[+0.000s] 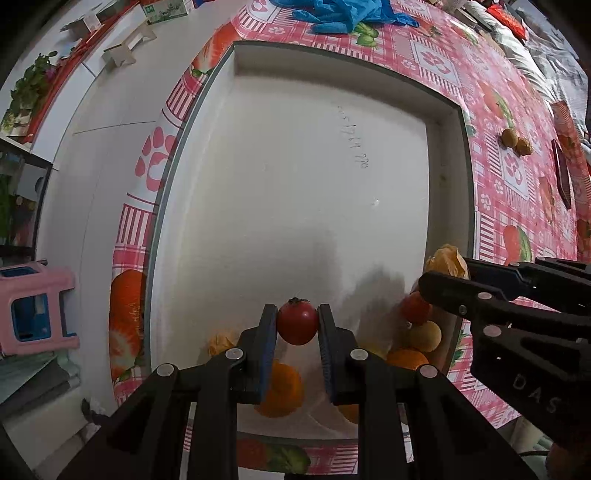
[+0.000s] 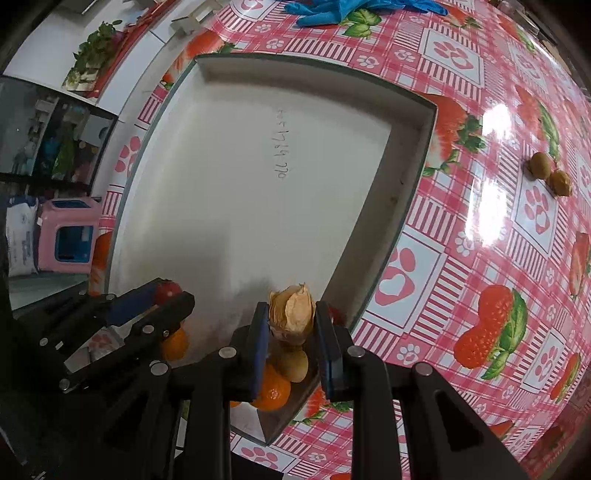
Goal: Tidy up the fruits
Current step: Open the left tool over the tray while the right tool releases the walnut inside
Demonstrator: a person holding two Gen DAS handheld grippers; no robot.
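A large white tray (image 1: 295, 166) lies on the pink patterned tablecloth. My left gripper (image 1: 297, 325) is shut on a small red tomato (image 1: 297, 322), held above the tray's near end. My right gripper (image 2: 290, 317) is shut on a papery husked fruit (image 2: 291, 312) over the tray's near right corner; the same gripper (image 1: 443, 275) and husked fruit (image 1: 447, 260) show at the right of the left wrist view. Below them in the tray lie oranges (image 1: 282, 391), a yellow fruit (image 1: 424, 336), another red tomato (image 1: 415, 308) and another husked fruit (image 1: 221, 341).
Two brown-green fruits (image 2: 550, 173) lie on the tablecloth (image 2: 480, 258) right of the tray. Blue gloves (image 1: 351, 14) lie beyond the tray's far edge. A pink stool (image 1: 33, 306) stands on the floor to the left. Most of the tray floor is bare.
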